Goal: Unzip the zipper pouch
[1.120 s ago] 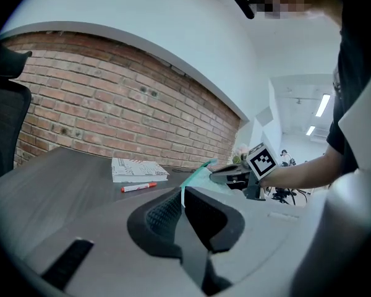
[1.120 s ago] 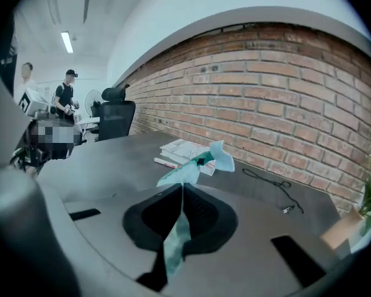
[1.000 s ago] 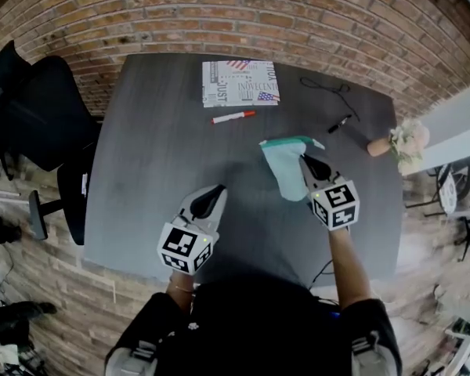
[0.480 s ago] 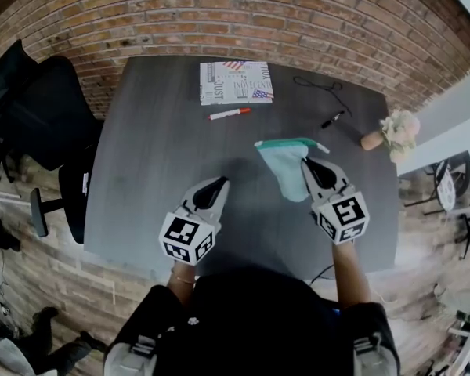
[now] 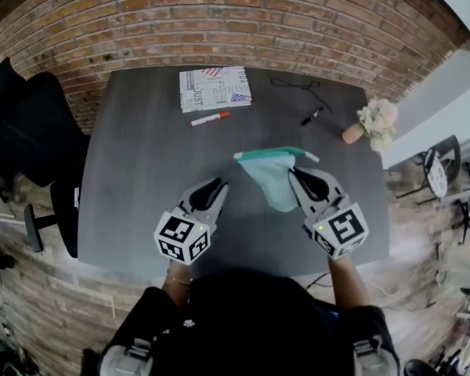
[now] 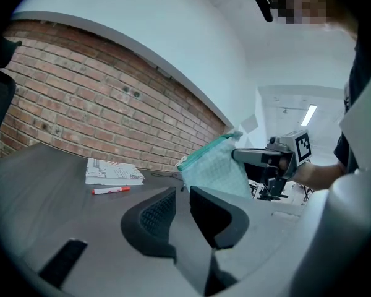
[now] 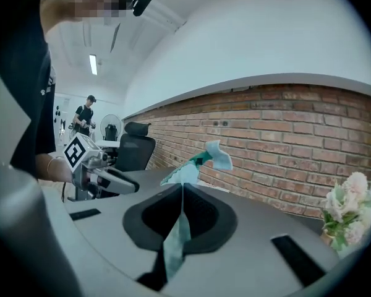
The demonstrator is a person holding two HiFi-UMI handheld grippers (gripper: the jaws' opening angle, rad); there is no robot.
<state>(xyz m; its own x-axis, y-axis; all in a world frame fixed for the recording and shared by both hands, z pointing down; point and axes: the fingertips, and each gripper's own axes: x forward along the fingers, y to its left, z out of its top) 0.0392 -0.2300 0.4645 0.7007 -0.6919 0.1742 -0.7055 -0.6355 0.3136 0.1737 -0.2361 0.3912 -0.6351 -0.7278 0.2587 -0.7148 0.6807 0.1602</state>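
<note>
My right tongs (image 5: 295,176) clamp the limp, light pouch (image 5: 268,175) by its right edge above the desk (image 5: 141,155), while my left tongs (image 5: 218,185), just opening and empty, should, I judge, take its stiffer zipper end.

A dark grey table (image 5: 141,171) fills the middle of the head view. Near its far edge, upper centre, lies a printed booklet (image 5: 215,88), with a red marker (image 5: 210,118) just below it. To the upper right lie a black cord (image 5: 298,87) and a black pen (image 5: 312,116), and further right a small bunch of flowers (image 5: 374,124). A black chair (image 5: 27,139) stands at the left, and a brick wall (image 5: 219,22) runs along the top.
</note>
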